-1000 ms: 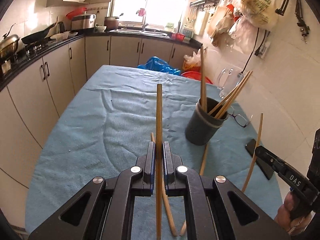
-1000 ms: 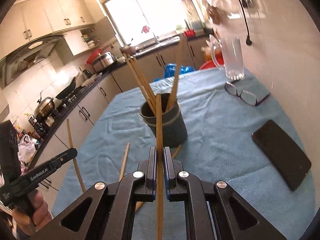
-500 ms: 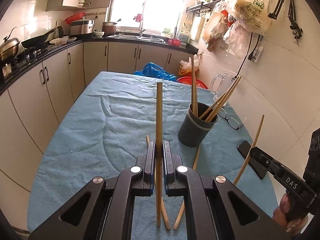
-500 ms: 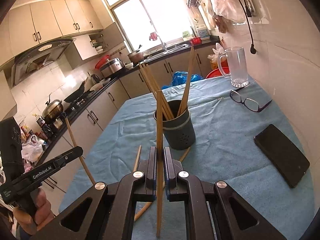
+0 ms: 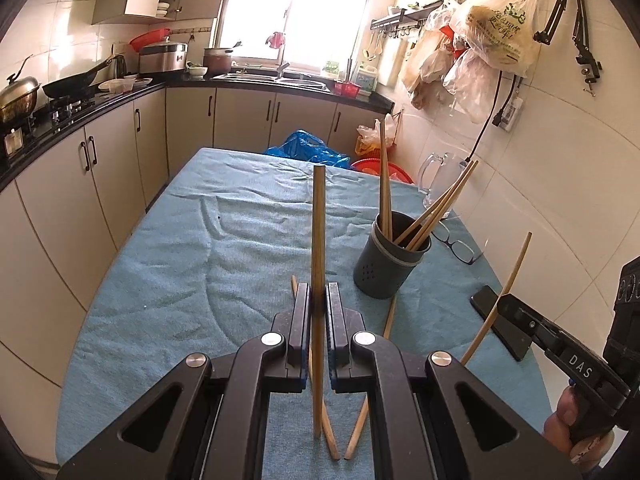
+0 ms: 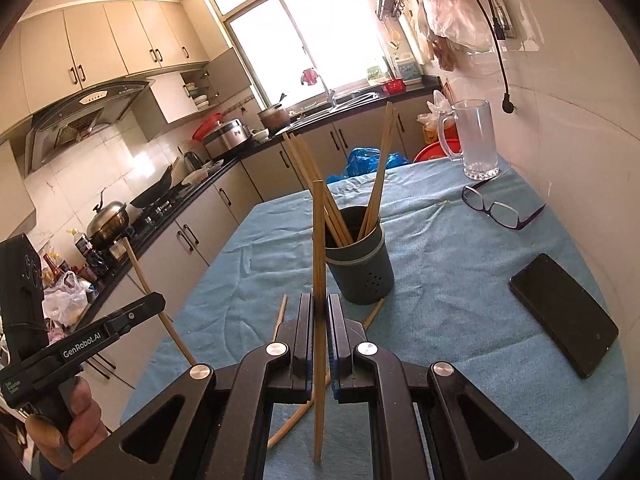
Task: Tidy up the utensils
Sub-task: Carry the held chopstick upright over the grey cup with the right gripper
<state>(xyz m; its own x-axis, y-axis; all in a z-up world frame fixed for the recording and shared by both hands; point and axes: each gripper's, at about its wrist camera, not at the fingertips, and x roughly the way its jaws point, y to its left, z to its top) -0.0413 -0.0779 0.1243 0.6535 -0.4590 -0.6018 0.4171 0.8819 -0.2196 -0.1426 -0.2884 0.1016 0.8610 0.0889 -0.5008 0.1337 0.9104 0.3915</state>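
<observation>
Both tongs clamped. My left tongs point(image 5: 318, 308) grip one upright light-brown wooden chopstick point(image 5: 319, 240); right tongs point(image 6: 319, 312) grip another wooden chopstick point(image 6: 319, 248). Dark grey cylindrical holder point(image 6: 358, 268) stands ahead on the blue-towelled desk point(image 5: 160, 280), seemingly four sticks inside. Two loose chopsticks point(image 5: 362, 412) lie beside it.
</observation>
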